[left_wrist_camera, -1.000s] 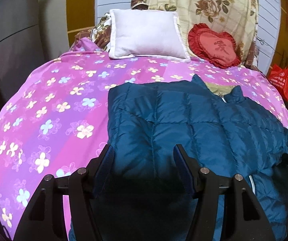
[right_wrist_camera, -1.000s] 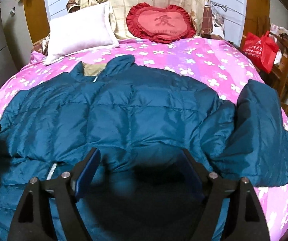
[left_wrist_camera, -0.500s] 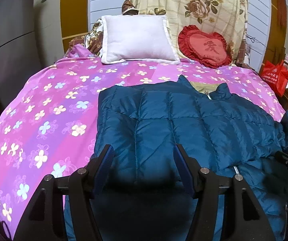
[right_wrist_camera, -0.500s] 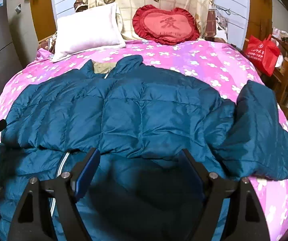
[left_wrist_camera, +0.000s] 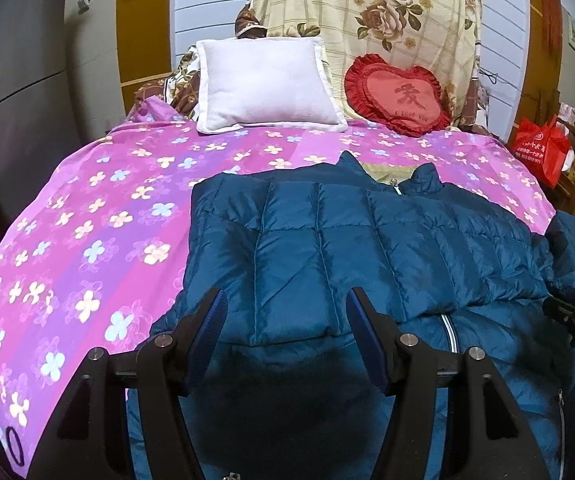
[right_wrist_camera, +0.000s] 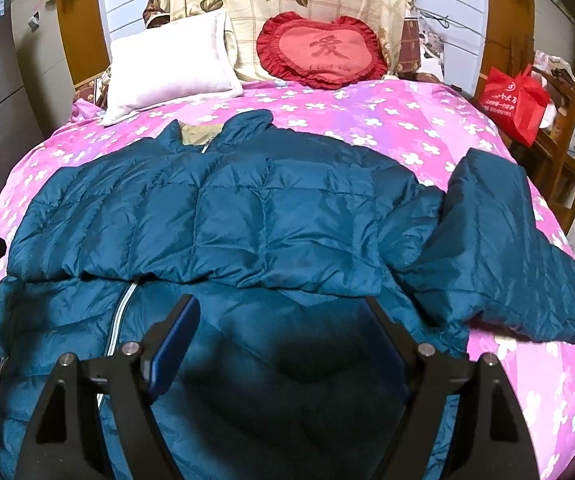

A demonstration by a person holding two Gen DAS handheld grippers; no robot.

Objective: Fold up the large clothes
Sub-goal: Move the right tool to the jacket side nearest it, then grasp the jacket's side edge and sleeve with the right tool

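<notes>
A teal quilted down jacket (left_wrist_camera: 367,248) lies spread on the pink flowered bedspread (left_wrist_camera: 87,220), collar toward the pillows. One sleeve is folded across its chest (right_wrist_camera: 215,236); the other sleeve (right_wrist_camera: 499,248) lies out to the right. The white zip (right_wrist_camera: 125,308) shows below the folded sleeve. My left gripper (left_wrist_camera: 285,314) hovers open over the jacket's left part, nothing between its fingers. My right gripper (right_wrist_camera: 281,318) hangs open above the lower middle of the jacket, empty too.
A white pillow (left_wrist_camera: 267,84) and a red heart cushion (left_wrist_camera: 399,96) lean at the head of the bed. A red bag (right_wrist_camera: 515,100) sits on wooden furniture to the right. A grey cabinet (left_wrist_camera: 19,92) stands on the left.
Both grippers have drawn back and slightly up from the jacket, so more of its near half and the folded sleeve's edge show. Their jaws kept the same width.
</notes>
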